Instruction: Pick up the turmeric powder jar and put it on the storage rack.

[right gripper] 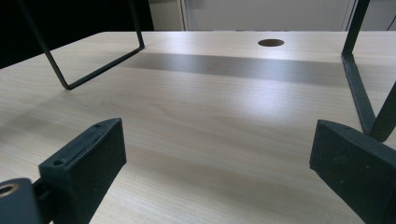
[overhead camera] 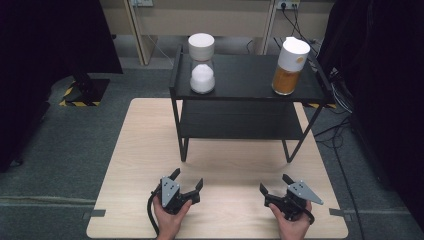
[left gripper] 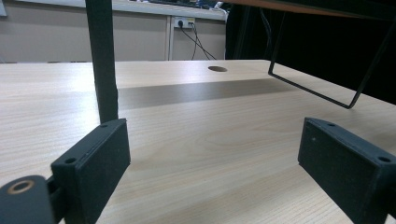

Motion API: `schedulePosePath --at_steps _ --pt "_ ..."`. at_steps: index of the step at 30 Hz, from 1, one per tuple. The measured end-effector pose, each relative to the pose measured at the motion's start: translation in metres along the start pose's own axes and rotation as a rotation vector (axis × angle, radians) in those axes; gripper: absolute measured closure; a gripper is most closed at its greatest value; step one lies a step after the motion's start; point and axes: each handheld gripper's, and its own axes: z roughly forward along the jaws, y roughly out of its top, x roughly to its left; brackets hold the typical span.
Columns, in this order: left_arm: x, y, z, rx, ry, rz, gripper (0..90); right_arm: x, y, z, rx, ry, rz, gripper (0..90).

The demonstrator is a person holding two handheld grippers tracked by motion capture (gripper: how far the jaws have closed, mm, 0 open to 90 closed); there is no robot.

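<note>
Jars on the top shelf (overhead camera: 250,80) of a black rack: a white-filled jar (overhead camera: 202,70) at its left end and an orange-filled jar (overhead camera: 289,66) at its right, both upright, well apart, far from either gripper; likely glass with smooth white lids, so rigid, breakable, somewhat heavy and slippery, best taken around the body below the lid. Left hand-held gripper (overhead camera: 187,180) and right hand-held gripper (overhead camera: 273,184) rest low on the counter (overhead camera: 125,165) near its front edge, jaws spread wide, holding nothing. Rack legs (left gripper: 103,60) and the shelf's raised side rails stand between grippers and jars, so I judge a reach from above and in front cleanest.
</note>
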Motion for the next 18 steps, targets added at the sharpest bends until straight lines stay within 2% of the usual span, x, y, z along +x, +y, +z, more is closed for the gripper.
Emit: schedulePosePath --at_steps 18 --pt "-0.0003 0.0 0.0001 0.0 0.001 0.001 8.7 0.0031 -0.0004 0.0037 0.023 0.006 -0.014 3.5"
